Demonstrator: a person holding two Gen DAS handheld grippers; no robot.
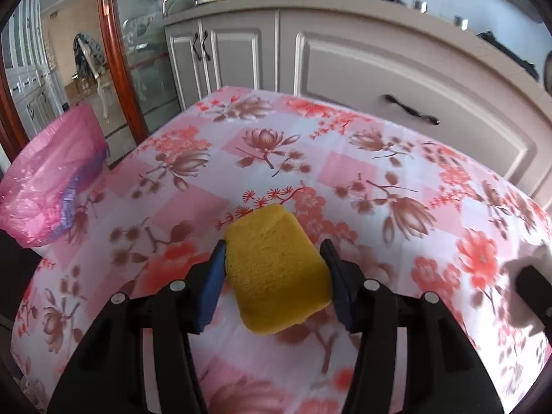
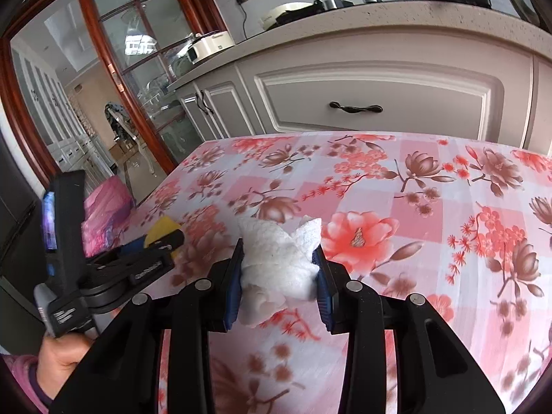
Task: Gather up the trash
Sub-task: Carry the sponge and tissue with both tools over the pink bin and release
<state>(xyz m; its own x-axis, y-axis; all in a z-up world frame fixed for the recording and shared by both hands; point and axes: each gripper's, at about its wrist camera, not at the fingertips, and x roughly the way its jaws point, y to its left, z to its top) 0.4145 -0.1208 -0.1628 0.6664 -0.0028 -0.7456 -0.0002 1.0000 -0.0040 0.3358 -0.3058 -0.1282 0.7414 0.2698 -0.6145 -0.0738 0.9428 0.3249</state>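
A yellow sponge [image 1: 276, 269] lies low over the floral tablecloth [image 1: 283, 158], and my left gripper [image 1: 274, 245] is shut on it, a blue pad against each side. From the right wrist view the left gripper [image 2: 162, 245] shows at the left, held by a hand [image 2: 58, 358], with a corner of the sponge [image 2: 164, 226] peeking past its fingers. My right gripper [image 2: 278, 246] is shut on a crumpled white paper towel [image 2: 276, 265], held just above the tablecloth [image 2: 431, 227].
A pink plastic bag [image 1: 51, 179] sits off the table's left edge, also visible as the pink bag [image 2: 103, 217] beyond the left gripper. Grey cabinets [image 1: 396, 69] with a countertop run close behind the table. A glass door with a red-brown frame [image 1: 114, 51] stands at the left.
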